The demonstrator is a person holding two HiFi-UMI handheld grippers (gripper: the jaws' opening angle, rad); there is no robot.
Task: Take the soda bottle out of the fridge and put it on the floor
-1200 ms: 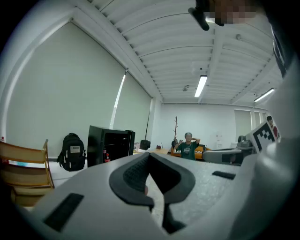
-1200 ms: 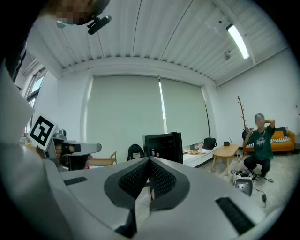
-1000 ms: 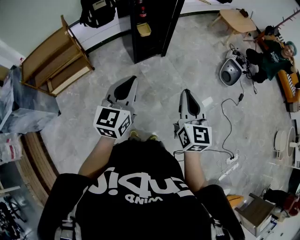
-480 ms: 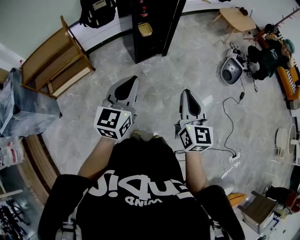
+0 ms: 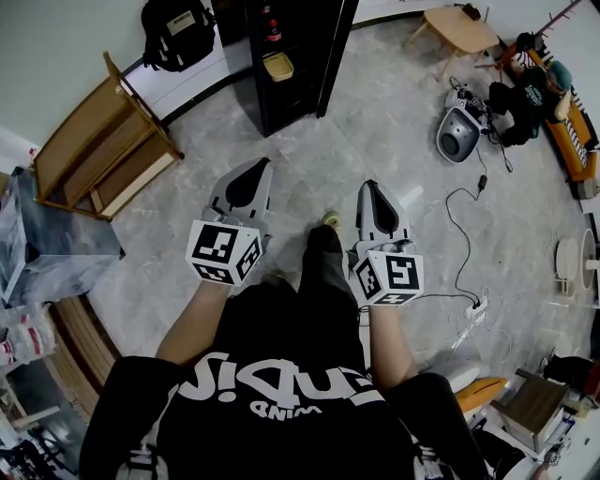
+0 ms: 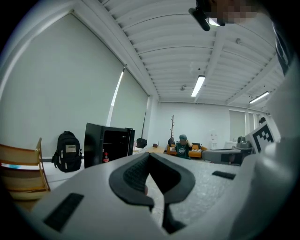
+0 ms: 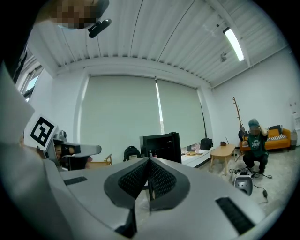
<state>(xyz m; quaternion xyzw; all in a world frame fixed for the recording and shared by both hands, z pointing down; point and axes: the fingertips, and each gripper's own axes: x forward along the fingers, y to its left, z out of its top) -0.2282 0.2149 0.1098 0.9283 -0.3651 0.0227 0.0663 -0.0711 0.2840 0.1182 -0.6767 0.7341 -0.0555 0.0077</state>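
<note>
Soda bottle [image 5: 273,32] stands inside fridge [image 5: 292,94], well apart from fingers [image 5: 247,184] (both shut).

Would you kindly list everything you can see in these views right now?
Fridge: one, black, door open, straight ahead.
Soda bottle: one, red label, inside the fridge.
Backpack: one, black, left of the fridge.
Wooden rack: one, light wood, on the left.
Low table: one, light wood, right of the fridge.
Seated person: one, green top, far right.
Appliance: one, grey, beside the seated person.
Left hand-held gripper: one, grey, jaws shut, empty.
Right hand-held gripper: one, grey, jaws shut, empty.
</note>
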